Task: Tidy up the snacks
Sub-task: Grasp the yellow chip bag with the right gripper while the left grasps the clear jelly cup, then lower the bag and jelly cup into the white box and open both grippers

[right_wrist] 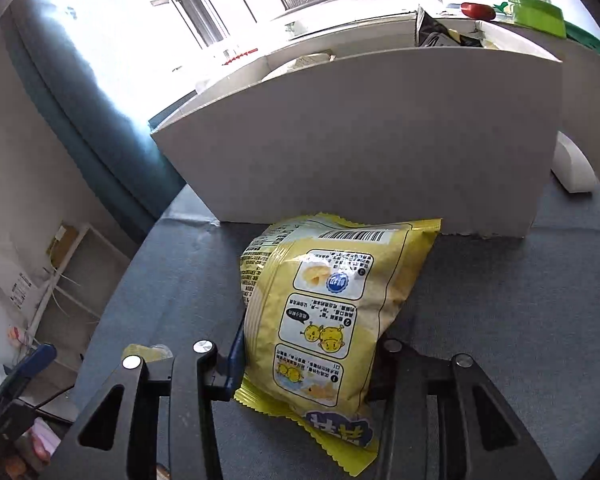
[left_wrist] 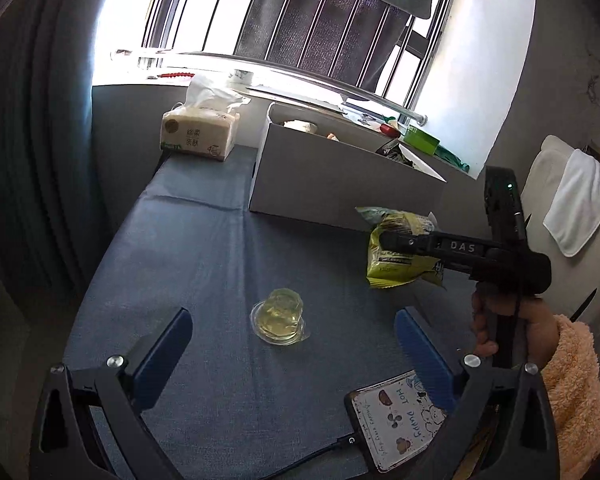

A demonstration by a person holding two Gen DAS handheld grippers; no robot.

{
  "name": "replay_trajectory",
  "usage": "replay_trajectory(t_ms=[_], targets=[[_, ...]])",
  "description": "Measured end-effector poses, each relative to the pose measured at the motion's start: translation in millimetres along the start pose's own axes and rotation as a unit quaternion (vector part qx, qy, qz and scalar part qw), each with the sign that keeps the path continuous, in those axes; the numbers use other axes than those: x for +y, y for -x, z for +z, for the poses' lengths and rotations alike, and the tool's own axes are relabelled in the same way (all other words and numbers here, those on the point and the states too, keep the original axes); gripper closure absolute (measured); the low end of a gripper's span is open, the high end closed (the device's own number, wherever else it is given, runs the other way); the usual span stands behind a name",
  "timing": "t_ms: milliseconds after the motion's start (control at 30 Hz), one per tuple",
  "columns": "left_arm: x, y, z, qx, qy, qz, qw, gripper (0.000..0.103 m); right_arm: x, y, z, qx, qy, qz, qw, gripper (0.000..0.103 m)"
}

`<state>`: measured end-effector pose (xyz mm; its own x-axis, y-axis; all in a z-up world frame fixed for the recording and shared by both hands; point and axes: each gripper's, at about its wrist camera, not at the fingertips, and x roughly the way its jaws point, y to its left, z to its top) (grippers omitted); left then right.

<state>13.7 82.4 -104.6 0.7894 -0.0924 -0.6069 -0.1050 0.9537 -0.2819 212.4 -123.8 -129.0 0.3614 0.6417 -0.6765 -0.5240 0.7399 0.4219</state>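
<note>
right hand-held gripper (right_wrist: 306, 364) clamped on yellow snack bag (right_wrist: 324, 312), frame centre, before white box (right_wrist: 360, 140) | left hand-held gripper (left_wrist: 292, 340) wide open, empty, jelly cup (left_wrist: 279, 316) on tabletop (left_wrist: 204, 248) ahead | box partly filled; bag and cup remain

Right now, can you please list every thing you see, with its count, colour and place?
snack bag: 1, yellow, held in front of the box
jelly cup: 1, clear yellow, on the table
box: 1, white, at the back, snacks inside
tissue pack: 1, beige, back left
phone: 1, sticker case, near edge, cable plugged in
table: 1, blue cloth
left gripper: open, near the jelly cup
right gripper: shut on the snack bag
</note>
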Motion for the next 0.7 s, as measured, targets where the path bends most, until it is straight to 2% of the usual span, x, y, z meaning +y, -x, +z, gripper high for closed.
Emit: replay_trajectory(t_ms=[100, 233, 300, 433, 500, 533, 600, 633, 700], targets=[[-5.3, -17.4, -3.2, 0.027, -0.028, 0.015, 0.9991, 0.0, -4.5, 27.3, -8.5, -0.021, -0.028, 0.035, 0.999, 0.057], [-7.5, -40.4, -4.8, 0.055, -0.054, 0.025, 0.9967, 0.0, -6.8, 61.6, -23.1, -0.042, -0.037, 0.052, 0.997, 0.057], [-6.9, -53.3, -4.2, 0.07, -0.061, 0.038, 0.9949, 0.0, -8.2, 75.5, -31.5, -0.049, -0.041, 0.054, 0.996, 0.057], [-3.3, -68.4, 1.7, 0.079, -0.059, 0.034, 0.9945, 0.0, -13.1, 94.7, -44.1, -0.056, -0.04, 0.045, 0.997, 0.057], [-2.0, -75.9, 4.4, 0.087, -0.062, 0.052, 0.993, 0.0, -17.9, 98.9, -48.0, -0.052, -0.045, 0.043, 0.997, 0.057], [-0.8, -79.1, 5.2, 0.09, -0.063, 0.055, 0.9924, 0.006, -20.4, 98.8, -49.9, -0.051, -0.05, 0.044, 0.996, 0.057], [5.1, -86.8, 5.0, 0.104, -0.052, 0.026, 0.9929, 0.056, -23.9, 98.4, -50.2, -0.05, -0.057, 0.047, 0.996, 0.057], [5.5, -86.4, 5.2, 0.096, -0.054, 0.021, 0.9937, 0.064, -24.1, 96.3, -50.1, -0.049, -0.057, 0.047, 0.996, 0.057], [3.8, -86.0, 5.4, 0.097, -0.062, 0.024, 0.993, 0.064, -22.4, 91.9, -49.6, -0.047, -0.057, 0.048, 0.996, 0.057]])
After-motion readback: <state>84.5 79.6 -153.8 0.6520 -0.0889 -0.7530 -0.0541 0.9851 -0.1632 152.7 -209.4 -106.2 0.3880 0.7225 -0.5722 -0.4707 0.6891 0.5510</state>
